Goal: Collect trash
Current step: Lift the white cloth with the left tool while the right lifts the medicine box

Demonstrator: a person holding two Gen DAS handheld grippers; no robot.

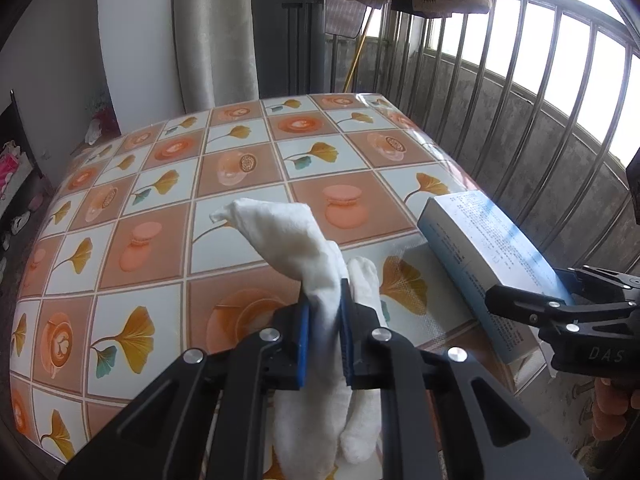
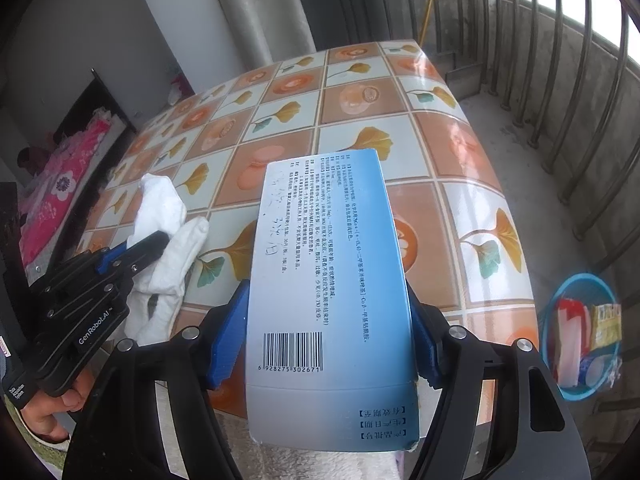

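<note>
A crumpled white paper towel [image 1: 280,232] stands up from the patterned table [image 1: 160,184], and my left gripper [image 1: 324,304] is shut on its twisted middle. The same towel [image 2: 160,200] and left gripper [image 2: 148,242] show at the left of the right wrist view. A long pale-blue carton [image 2: 320,260] with printed text and a barcode sits between the blue pads of my right gripper [image 2: 326,298], which is shut on its two long sides. In the left wrist view the carton [image 1: 480,240] slants over the table's right edge with the right gripper [image 1: 534,286] behind it.
A blue plastic basket [image 2: 576,278] holding wrappers stands on the floor right of the table. Metal railing bars [image 1: 520,92] run along the right side. A grey curtain [image 1: 216,32] hangs behind the table, and pink bedding [image 2: 64,188] lies at the left.
</note>
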